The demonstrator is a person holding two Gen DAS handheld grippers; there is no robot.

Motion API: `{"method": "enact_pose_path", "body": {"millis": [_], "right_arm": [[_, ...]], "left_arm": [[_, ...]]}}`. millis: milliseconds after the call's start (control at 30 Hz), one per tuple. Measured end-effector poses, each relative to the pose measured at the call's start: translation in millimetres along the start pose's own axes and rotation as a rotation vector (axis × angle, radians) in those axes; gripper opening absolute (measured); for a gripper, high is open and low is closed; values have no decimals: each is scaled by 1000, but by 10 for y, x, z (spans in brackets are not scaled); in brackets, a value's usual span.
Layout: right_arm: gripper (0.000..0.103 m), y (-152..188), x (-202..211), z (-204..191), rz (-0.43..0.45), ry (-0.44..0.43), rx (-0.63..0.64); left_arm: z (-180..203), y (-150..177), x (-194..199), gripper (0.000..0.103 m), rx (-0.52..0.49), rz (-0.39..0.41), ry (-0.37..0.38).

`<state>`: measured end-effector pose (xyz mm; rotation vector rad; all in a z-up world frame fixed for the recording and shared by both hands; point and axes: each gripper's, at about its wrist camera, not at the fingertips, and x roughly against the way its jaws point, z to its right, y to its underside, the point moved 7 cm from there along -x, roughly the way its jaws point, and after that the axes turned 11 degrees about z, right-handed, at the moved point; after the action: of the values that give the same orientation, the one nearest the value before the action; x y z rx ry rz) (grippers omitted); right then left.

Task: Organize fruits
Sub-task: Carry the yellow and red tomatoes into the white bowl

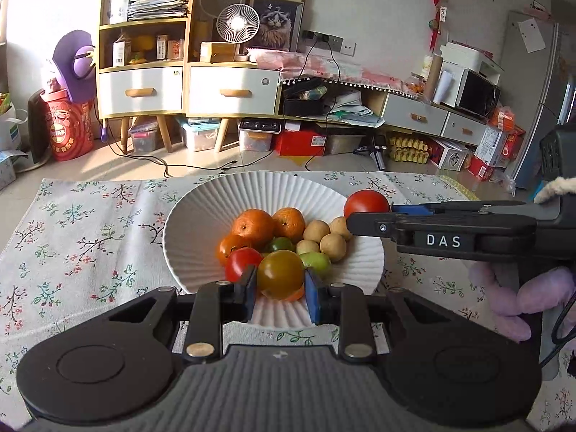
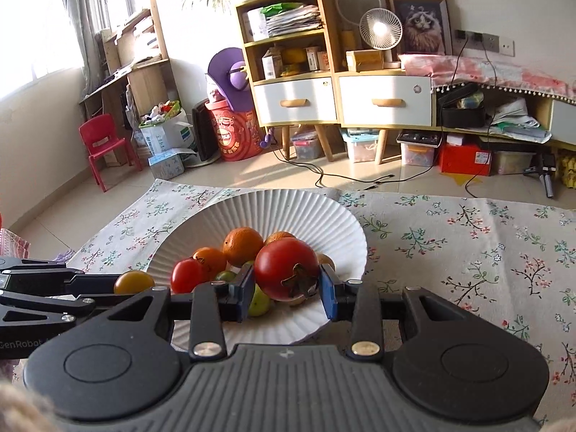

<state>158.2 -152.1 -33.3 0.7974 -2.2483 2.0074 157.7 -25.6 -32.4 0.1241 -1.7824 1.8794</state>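
A white ribbed plate on the floral cloth holds oranges, small tan fruits, green fruits and a red tomato. My left gripper is shut on a yellow-green tomato over the plate's near edge; it also shows in the right wrist view. My right gripper is shut on a large red tomato above the plate's right side; that tomato shows in the left wrist view.
The floral tablecloth covers the table around the plate. Beyond the table's far edge are the floor, cabinets, storage boxes and cables. A red child's chair stands far left.
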Motion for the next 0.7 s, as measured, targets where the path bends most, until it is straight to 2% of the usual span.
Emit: {"method": "enact_pose_path", "body": {"millis": [300, 700], "right_arm": [[35, -131, -330, 169, -20, -4, 28], [35, -24, -493, 197, -75, -36, 44]], "left_arm": [[82, -14, -474, 19, -29, -16, 1], [83, -6, -615, 19, -11, -21, 5]]}}
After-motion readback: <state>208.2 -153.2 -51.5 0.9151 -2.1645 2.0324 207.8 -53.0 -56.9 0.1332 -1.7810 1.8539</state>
